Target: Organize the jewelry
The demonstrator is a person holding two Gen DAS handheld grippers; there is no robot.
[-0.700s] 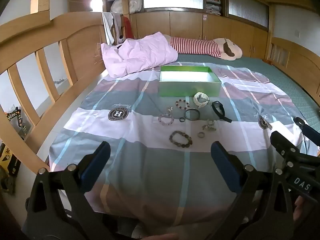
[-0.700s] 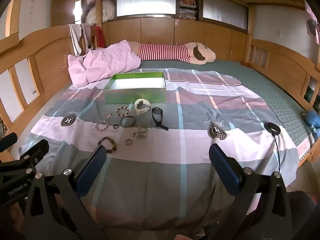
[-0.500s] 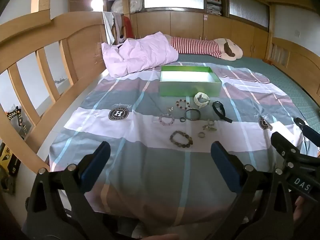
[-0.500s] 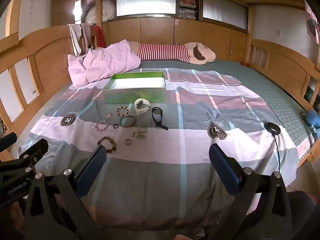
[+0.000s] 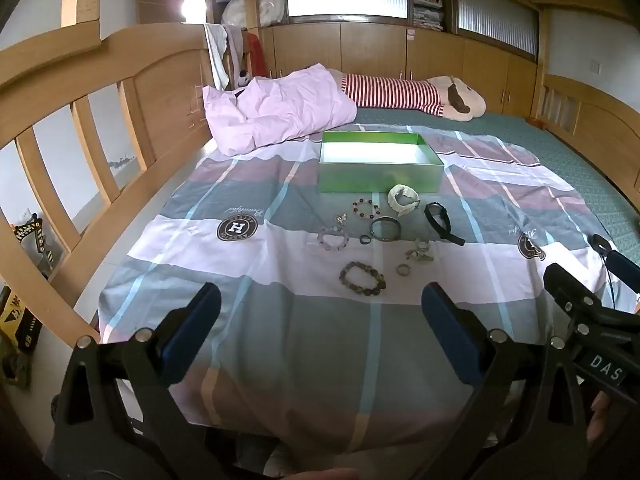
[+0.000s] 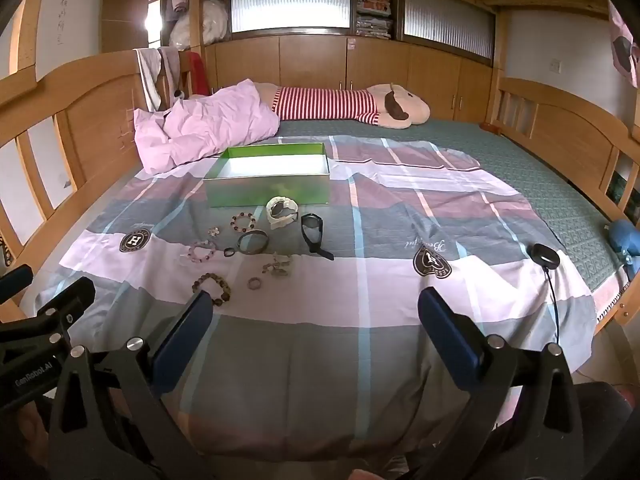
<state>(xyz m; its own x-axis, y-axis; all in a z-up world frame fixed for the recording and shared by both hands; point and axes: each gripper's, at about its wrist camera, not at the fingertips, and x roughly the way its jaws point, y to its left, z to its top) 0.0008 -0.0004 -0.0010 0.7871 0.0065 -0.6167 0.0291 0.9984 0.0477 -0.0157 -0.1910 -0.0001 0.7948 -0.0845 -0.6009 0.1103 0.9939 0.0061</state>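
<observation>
Nothing shifted since before: both claws [image 5: 320, 308] [image 6: 316, 316] spread, empty; pink quilt [image 5: 276, 108] behind green box [image 5: 380, 166].

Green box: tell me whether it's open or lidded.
Open. The green box has no lid on it; its pale inside floor shows in both views, with no jewelry visible in it.

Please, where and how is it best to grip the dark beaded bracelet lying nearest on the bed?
Probably pinch one side of the dark beaded bracelet, coming from above: it lies flat on the striped bedsheet, its open centre leaving room for one finger.

Side-by-side wrist views down the bedspread [image 5: 280, 340]
</observation>
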